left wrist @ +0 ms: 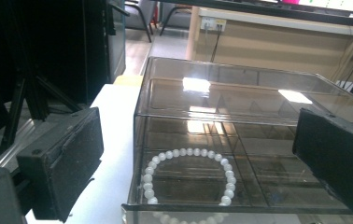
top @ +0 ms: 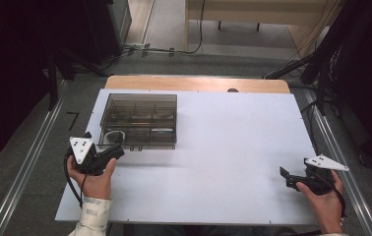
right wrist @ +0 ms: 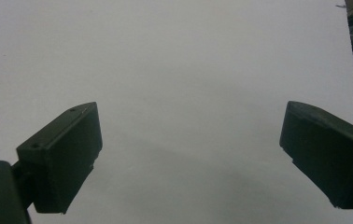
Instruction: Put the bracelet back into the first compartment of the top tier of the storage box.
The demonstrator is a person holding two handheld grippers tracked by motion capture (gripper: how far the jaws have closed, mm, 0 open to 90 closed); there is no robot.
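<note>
A smoky clear plastic organiser box (top: 139,120) with several compartments sits closed on the left of the white tabletop (top: 223,147). In the left gripper view a white bead bracelet (left wrist: 188,175) lies in the box's (left wrist: 240,121) near-left compartment; from above the bracelet (top: 112,136) shows faintly. My left gripper (top: 116,151) is open just in front of the box's near-left corner, jaws wide, with nothing held. My right gripper (top: 285,176) hovers open over bare table near the right front edge, empty (right wrist: 188,154).
A wooden board edge (top: 196,82) sticks out behind the white top. Metal rails (top: 31,157) run along both sides on the floor. Cables (top: 174,49) and dark equipment stand beyond the table. White surface stretches between the box and the right gripper.
</note>
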